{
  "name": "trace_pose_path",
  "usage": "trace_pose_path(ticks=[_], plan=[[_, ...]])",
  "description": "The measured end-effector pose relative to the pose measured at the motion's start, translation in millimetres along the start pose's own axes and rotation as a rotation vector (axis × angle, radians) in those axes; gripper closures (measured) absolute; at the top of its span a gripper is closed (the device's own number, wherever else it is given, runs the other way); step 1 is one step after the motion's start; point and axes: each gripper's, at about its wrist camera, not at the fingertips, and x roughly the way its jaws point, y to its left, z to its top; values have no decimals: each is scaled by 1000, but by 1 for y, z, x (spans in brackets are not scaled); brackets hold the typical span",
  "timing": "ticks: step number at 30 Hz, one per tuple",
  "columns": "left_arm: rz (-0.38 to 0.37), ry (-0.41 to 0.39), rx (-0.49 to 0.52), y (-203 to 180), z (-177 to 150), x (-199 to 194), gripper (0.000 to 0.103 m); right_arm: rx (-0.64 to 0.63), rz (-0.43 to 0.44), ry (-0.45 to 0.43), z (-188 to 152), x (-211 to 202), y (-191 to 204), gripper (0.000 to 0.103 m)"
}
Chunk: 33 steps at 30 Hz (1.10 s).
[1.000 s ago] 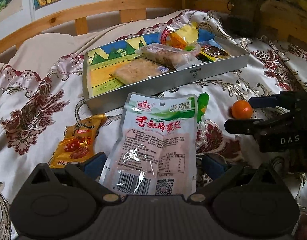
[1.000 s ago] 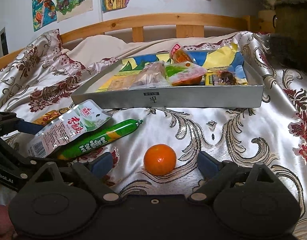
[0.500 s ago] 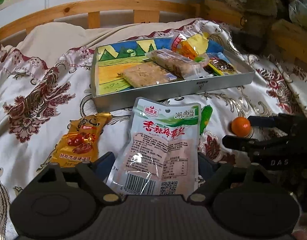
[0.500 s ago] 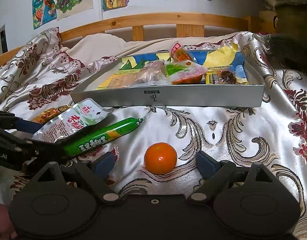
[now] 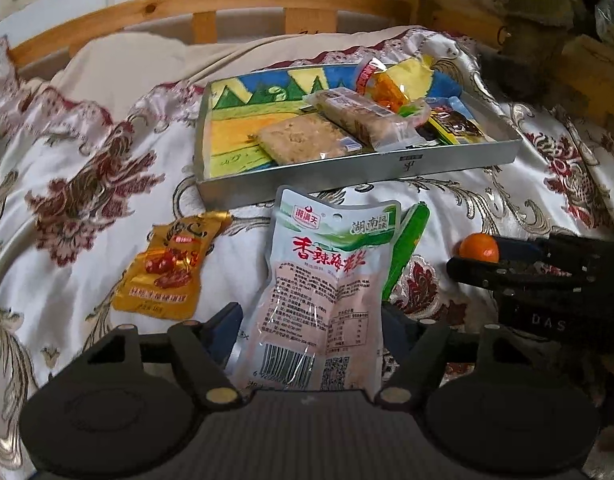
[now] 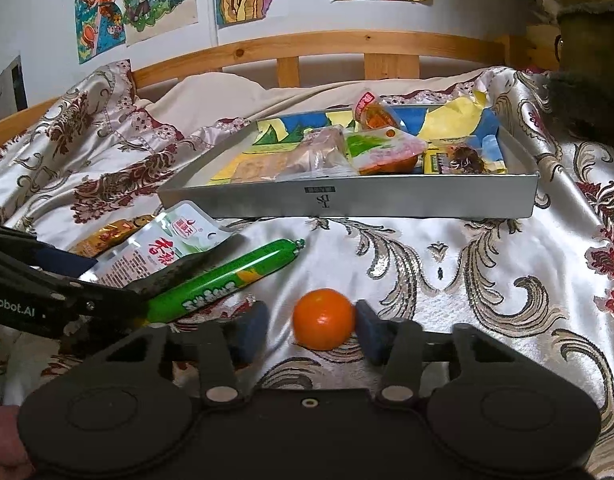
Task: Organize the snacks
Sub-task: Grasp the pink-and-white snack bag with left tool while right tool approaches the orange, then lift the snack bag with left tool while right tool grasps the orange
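Observation:
A white and green snack pouch [image 5: 319,300] lies on the bedspread between the fingers of my left gripper [image 5: 311,324]. Its jaws are closing, with the pads at the pouch's two long edges. A small orange [image 6: 323,318] sits between the fingers of my right gripper [image 6: 311,332], whose jaws are closing too. The right pad touches the orange and the left pad stands a little off it. A green sausage stick [image 6: 227,280] lies beside the pouch [image 6: 163,248]. The silver tray [image 6: 347,200] behind holds several wrapped snacks.
A gold snack packet [image 5: 167,268] lies left of the pouch. The wooden bed rail [image 6: 327,44] and a wall with drawings stand behind the tray [image 5: 387,172]. The two grippers work side by side, the left one [image 6: 107,276] close to the sausage.
Both grippers' jaws have narrowed, the left around the pouch and the right around the orange. The left view has rolled a little. Pouch and orange lie where they were.

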Motion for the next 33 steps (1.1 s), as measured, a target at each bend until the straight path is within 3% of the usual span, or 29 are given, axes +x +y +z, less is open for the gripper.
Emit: trace_pose_path(ticks=[2,4,12,18,22,27,31,33], plan=[[-23,23,-52,3,1,-1,25,-1,8,6,0,-1,1,67],[-45,38,-73,5,1,0,20,-12,21,7,0,-3,5,67],[-37,49,0,-4,-4,9,9,-47,79,17,-2,-1,15,67],[-25,59,42,-11,-6,15,7,-5,93,28,-3,1,10,67],[-19,58,14,-6,-4,14,16,-2,94,28,-4,2,9,67],[-65,41,-90,8,0,9,25,-5,93,28,-3,2,9,65],[-81,40,-145,15,3,7,35,-19,83,20,-4,2,11,54],[-85,54,-190,20,7,7,41,-33,76,17,-4,2,14,53]])
